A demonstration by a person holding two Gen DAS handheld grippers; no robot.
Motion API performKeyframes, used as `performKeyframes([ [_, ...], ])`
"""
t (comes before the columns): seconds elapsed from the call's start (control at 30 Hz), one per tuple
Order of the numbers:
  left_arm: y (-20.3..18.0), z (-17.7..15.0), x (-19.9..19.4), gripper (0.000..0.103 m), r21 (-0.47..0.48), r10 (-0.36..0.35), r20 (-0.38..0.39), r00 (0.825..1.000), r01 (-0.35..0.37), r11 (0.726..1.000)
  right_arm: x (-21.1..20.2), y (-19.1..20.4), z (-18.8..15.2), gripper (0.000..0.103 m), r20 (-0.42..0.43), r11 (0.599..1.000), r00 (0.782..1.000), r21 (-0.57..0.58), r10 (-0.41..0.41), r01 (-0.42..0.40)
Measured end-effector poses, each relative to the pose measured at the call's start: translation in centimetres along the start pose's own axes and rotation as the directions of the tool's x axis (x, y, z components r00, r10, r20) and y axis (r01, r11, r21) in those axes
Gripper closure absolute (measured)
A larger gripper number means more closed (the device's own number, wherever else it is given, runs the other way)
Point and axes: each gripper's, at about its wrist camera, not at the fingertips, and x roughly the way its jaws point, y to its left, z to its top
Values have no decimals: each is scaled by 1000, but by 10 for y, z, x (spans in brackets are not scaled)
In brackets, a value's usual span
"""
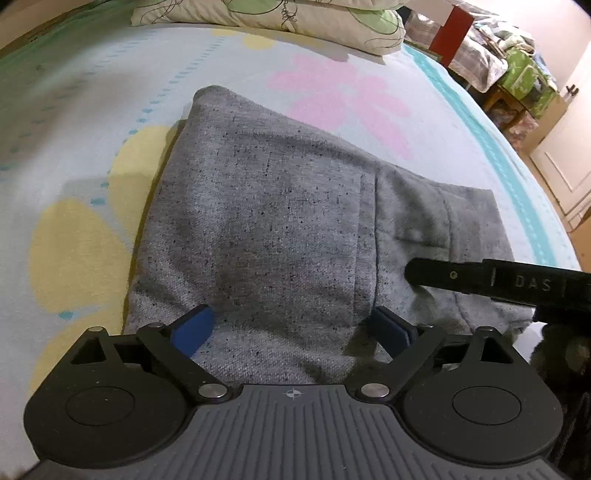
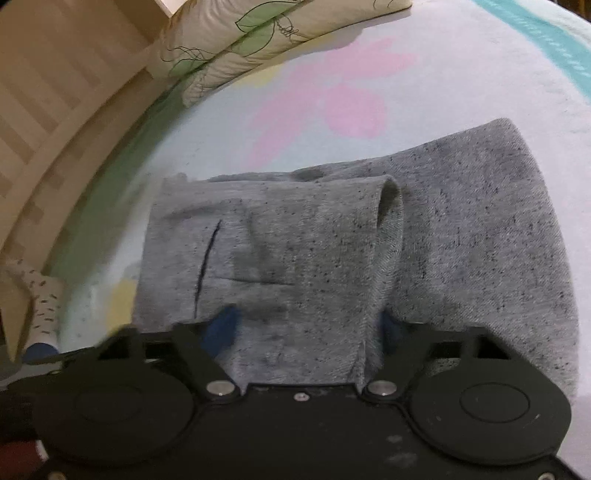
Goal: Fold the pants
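The grey speckled pants (image 1: 266,206) lie folded into a thick pad on the bed, with a pocket panel and seam toward the right. My left gripper (image 1: 291,328) hovers at the pad's near edge with its blue pads (image 1: 194,328) wide apart and grey cloth under the gap, none of it pinched. One black finger (image 1: 461,275) of the other gripper reaches in from the right over the pocket side. In the right wrist view the pants (image 2: 332,258) fill the middle. My right gripper (image 2: 306,326) is blurred and stands open, cloth lying between its pads.
The flowered bedsheet (image 1: 332,92) spreads all around the pants. A leaf-print pillow (image 1: 280,18) lies at the head of the bed. Beyond the right edge of the bed stand cluttered furniture (image 1: 517,70) and a door. A wooden wall (image 2: 55,92) runs along the bed's left side.
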Motion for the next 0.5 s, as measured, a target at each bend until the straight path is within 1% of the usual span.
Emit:
performKeyframes([
  [0.07,5,-1,-7,11,-20,-21,20,1000,21,1000,-3,-6,-2,78,-3,997,998,49,59,-59],
  [0.1,10,-2,-13,11,-37,-26,34,999,27,999,-5,-7,-1,81,6,995,998,68,69,-70],
  [0.17,23,-5,-29,11,-62,4,70,998,0,998,-16,-5,1,83,22,996,997,62,68,-70],
  [0.23,41,-8,-44,11,-91,63,95,994,-54,994,-27,6,4,84,33,998,998,28,62,-63],
  [0.27,53,-10,-52,11,-121,89,103,991,-76,990,-31,13,6,84,38,998,997,7,60,-60],
  [0.4,90,-14,-69,11,-208,156,102,982,-132,969,-45,36,20,85,51,997,996,-34,72,-70],
  [0.5,101,-16,-73,11,-220,182,91,979,-159,963,-55,52,33,85,67,994,994,-61,90,-85],
])
